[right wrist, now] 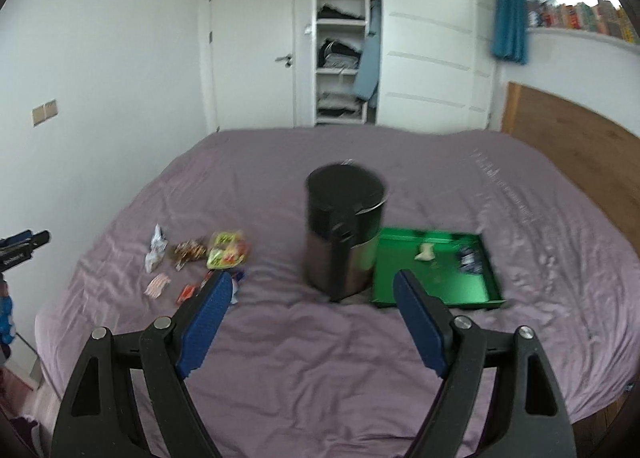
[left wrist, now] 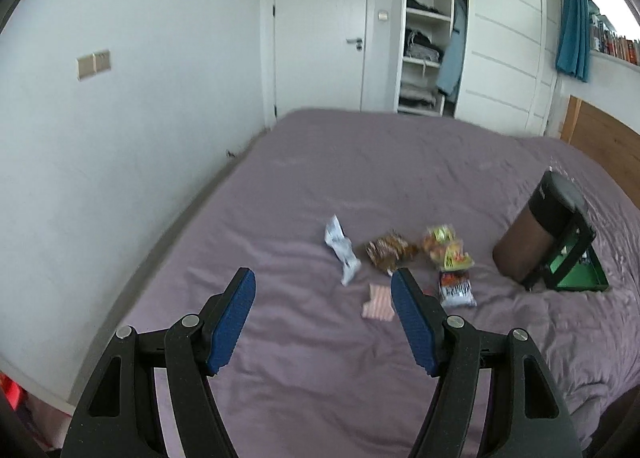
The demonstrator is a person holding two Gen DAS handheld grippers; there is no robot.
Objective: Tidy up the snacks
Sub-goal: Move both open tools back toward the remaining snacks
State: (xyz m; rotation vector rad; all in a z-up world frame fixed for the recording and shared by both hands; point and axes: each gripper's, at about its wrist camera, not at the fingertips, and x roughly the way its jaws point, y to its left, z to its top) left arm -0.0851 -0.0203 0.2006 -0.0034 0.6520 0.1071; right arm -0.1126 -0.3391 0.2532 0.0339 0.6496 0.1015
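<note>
2 tools (left wrist: 323,278) (right wrist: 312,280) spread apart, empty, snack packets (left wrist: 444,248) blurred, labels unreadable

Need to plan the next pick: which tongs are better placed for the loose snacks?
Left, probably. The open left tongs hover near the pink-striped wrapper; the open right tongs face the bin and green tray.

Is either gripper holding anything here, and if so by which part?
Nothing is held. The left gripper and right gripper both hang open above the bed, jaws empty.
</note>
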